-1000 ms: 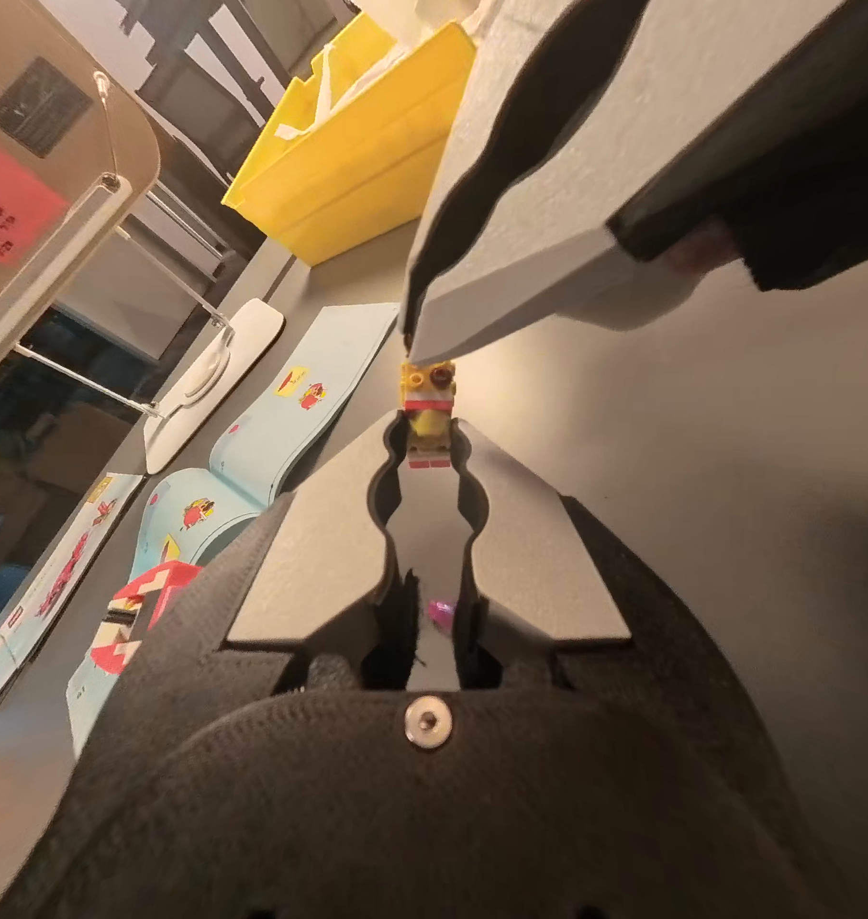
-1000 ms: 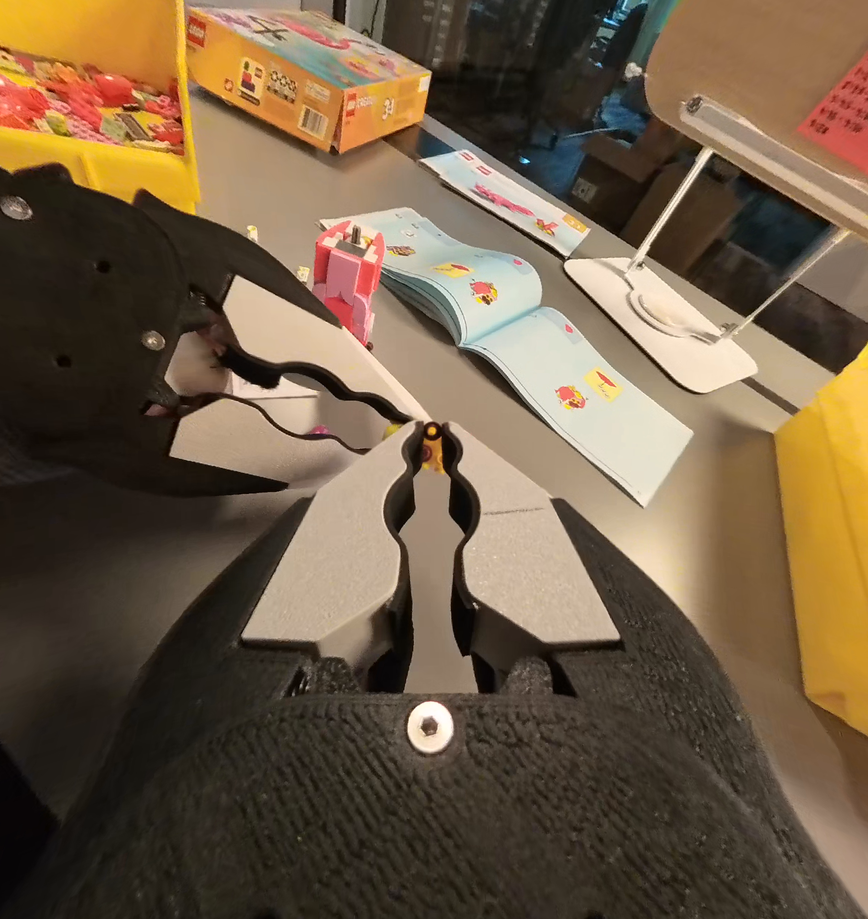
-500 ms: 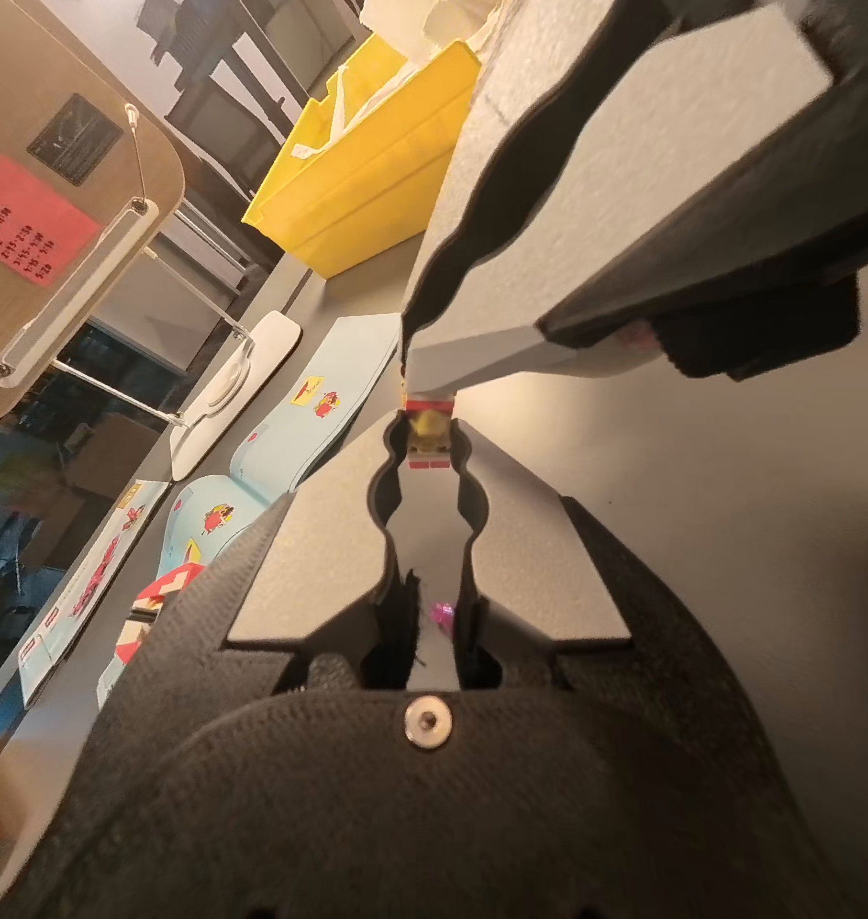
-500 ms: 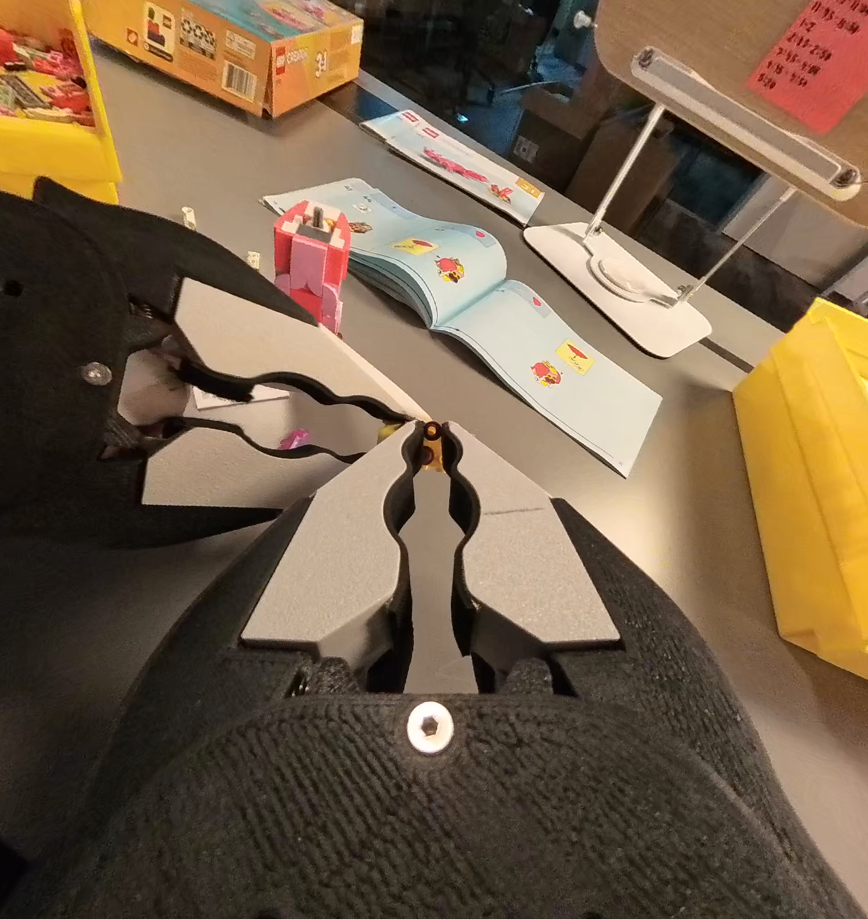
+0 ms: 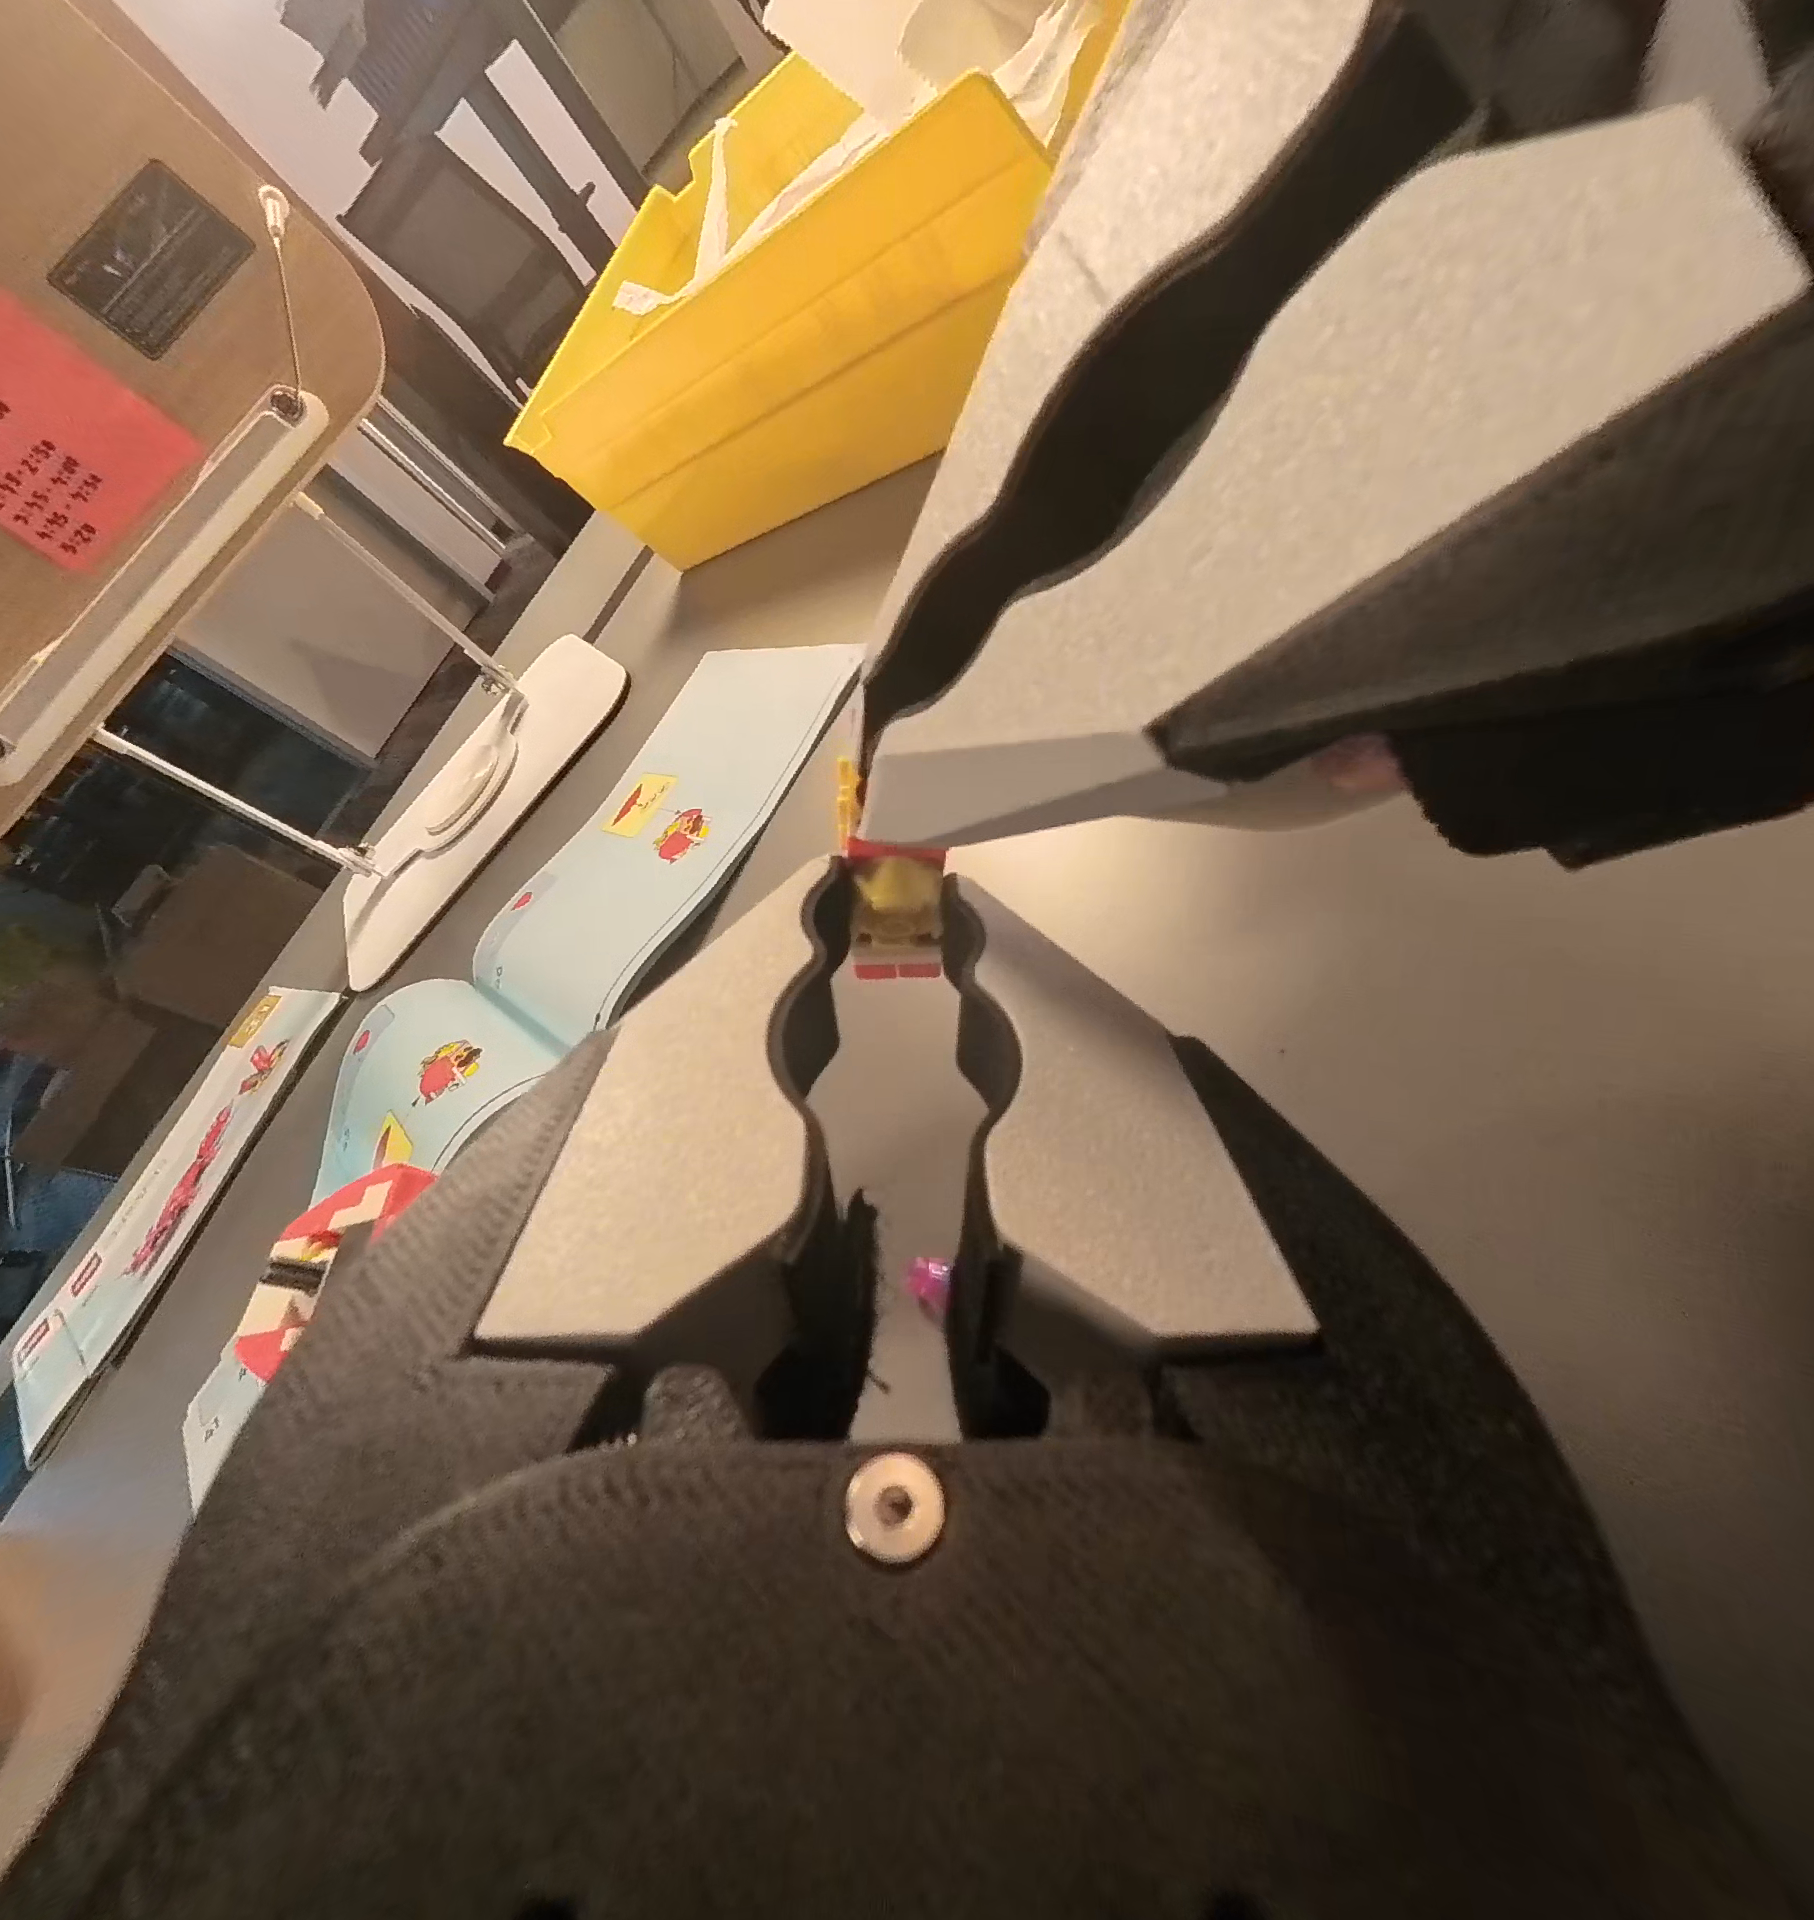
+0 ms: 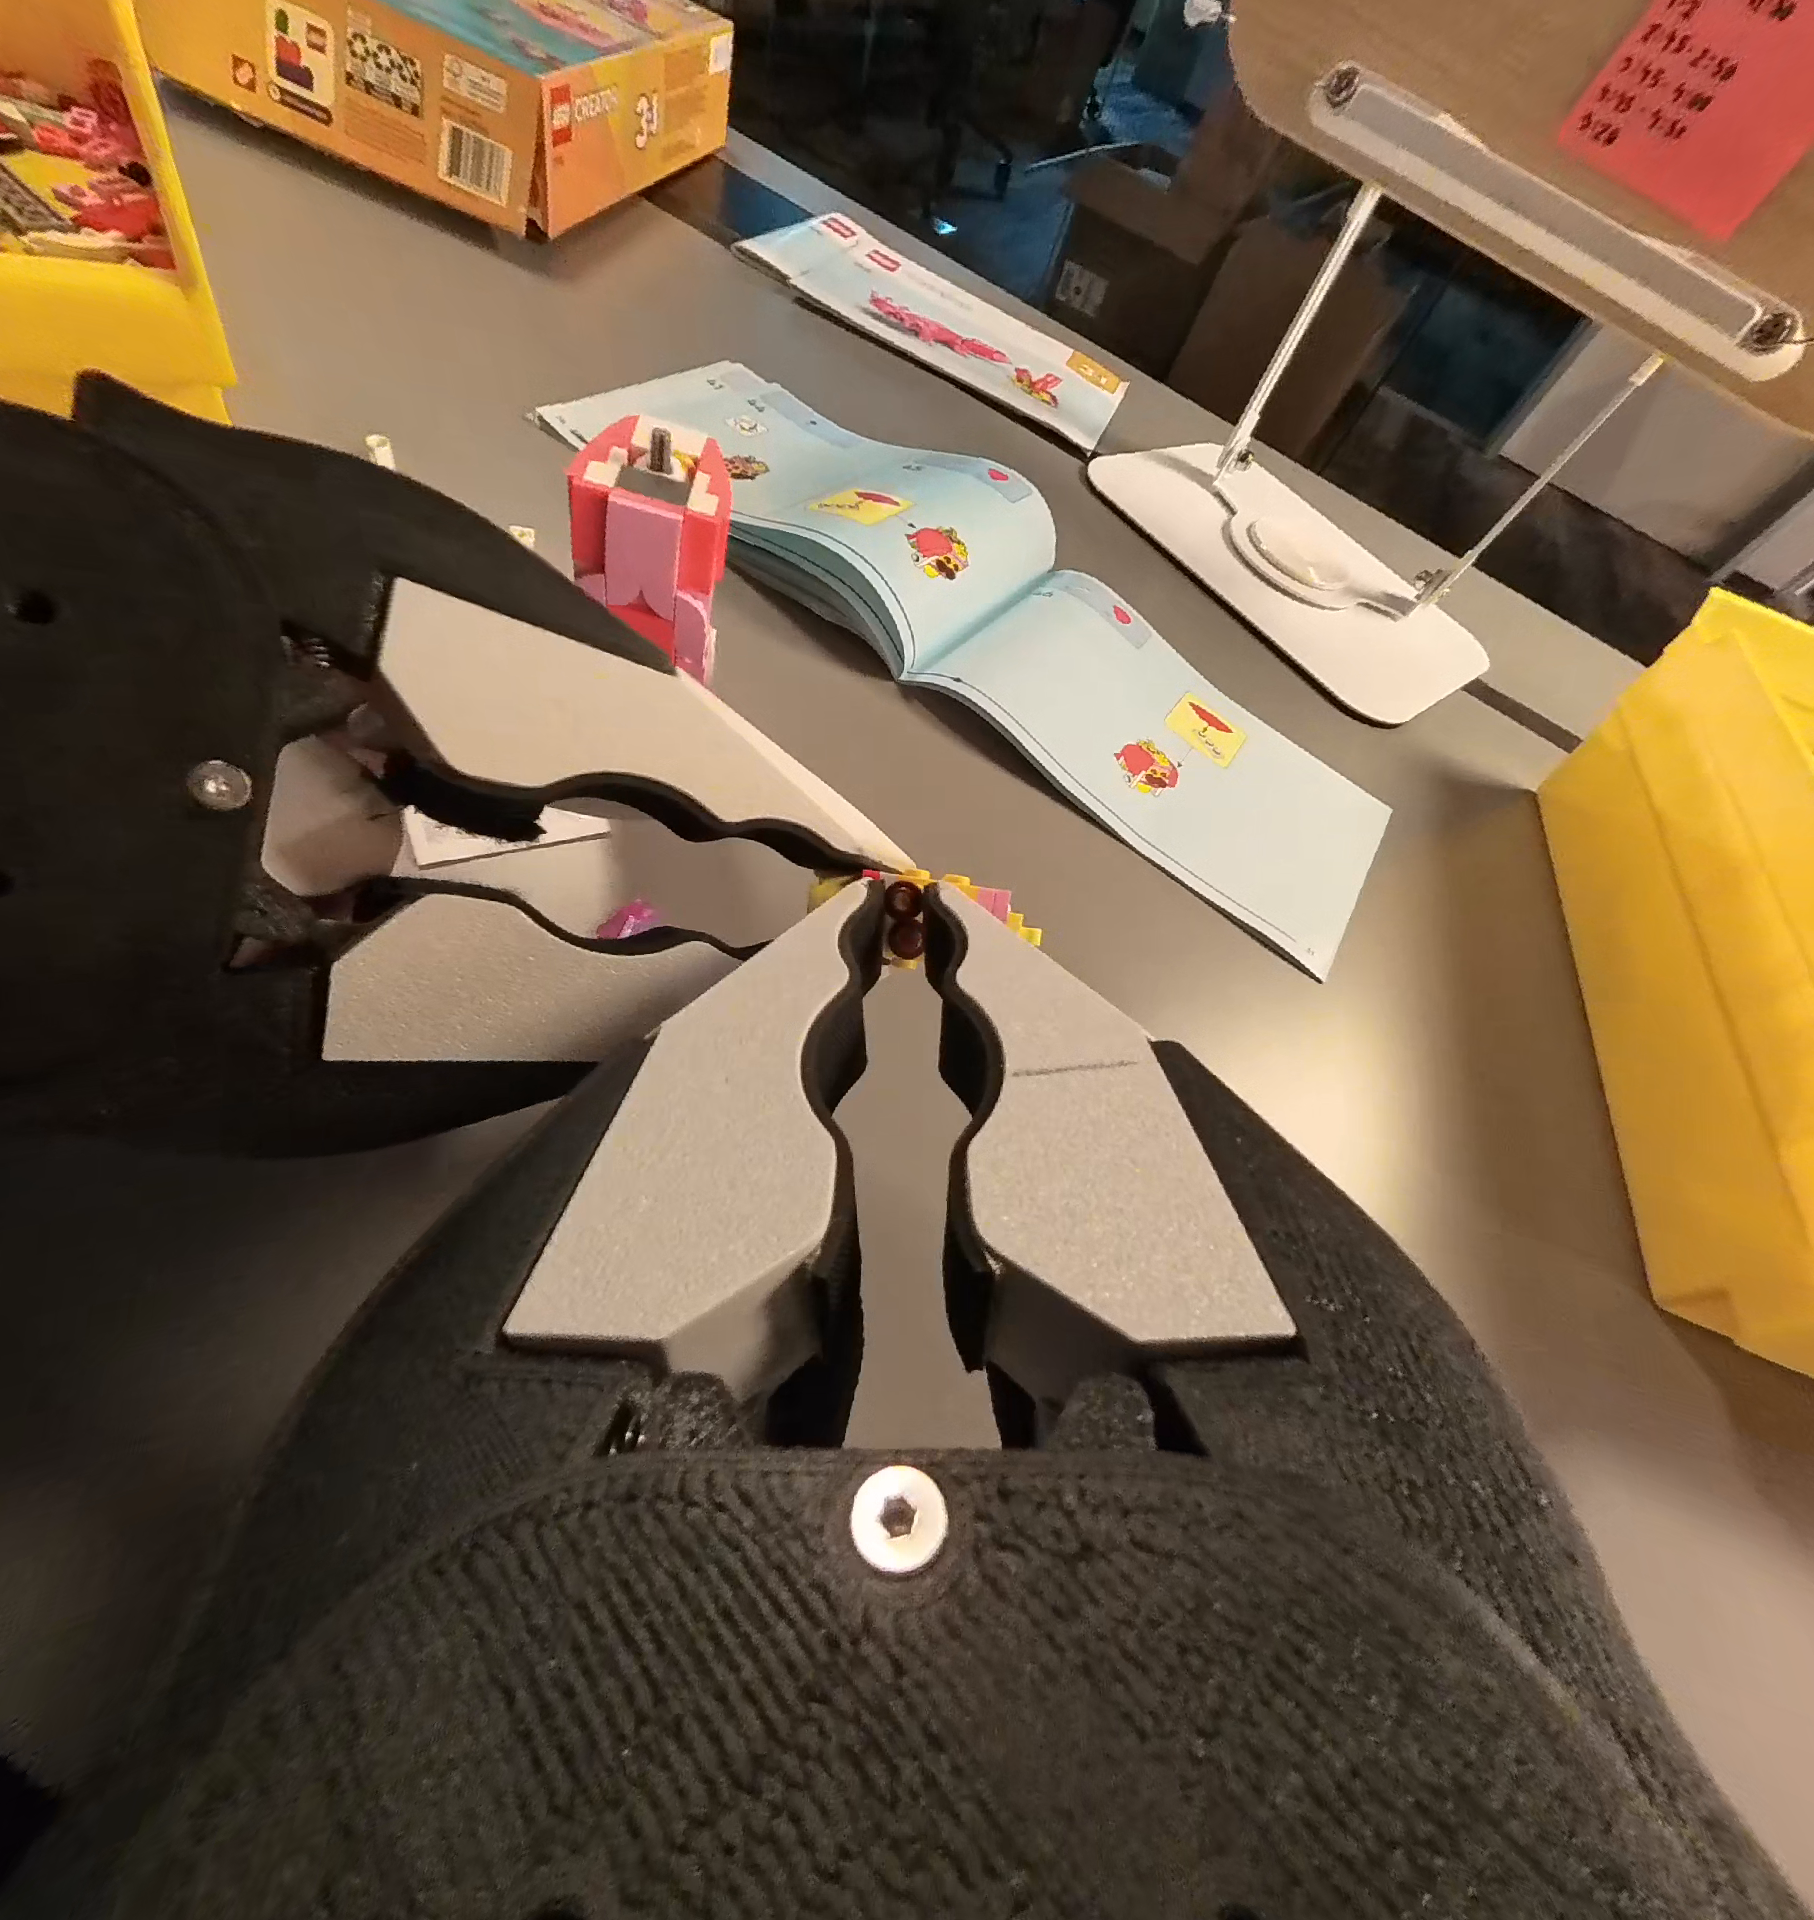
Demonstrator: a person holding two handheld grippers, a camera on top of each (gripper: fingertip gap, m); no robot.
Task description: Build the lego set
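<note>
In the left wrist view my left gripper [image 5: 895, 883] is shut on a small yellow and red brick assembly [image 5: 895, 920], pinched between its fingertips above the grey table [image 5: 1402, 1039]. My right gripper [image 5: 867, 753] comes in from the upper right, and its fingertips rest on top of the assembly and hide it. In the right wrist view my right gripper [image 6: 901, 904] is shut on two dark red round pieces [image 6: 905, 925] on the assembly's yellow and pink top [image 6: 996, 904]. My left gripper [image 6: 830, 899] meets it from the left.
An open light-blue booklet [image 6: 1038, 644] and a red and pink brick build [image 6: 648, 540] lie beyond the grippers. A second booklet [image 6: 934, 312], an orange box [image 6: 467, 114], a white-based stand [image 6: 1298, 582], yellow bins [image 6: 1734, 935] [image 6: 51, 291] and a loose pink piece [image 6: 628, 920] surround them. Only a small space, under 4 cm, lies between the two pairs of fingers.
My right gripper has moved closer onto the assembly, so its finger now covers the assembly's top in the left wrist view. Both grips have stayed closed; both views have shifted slightly.
</note>
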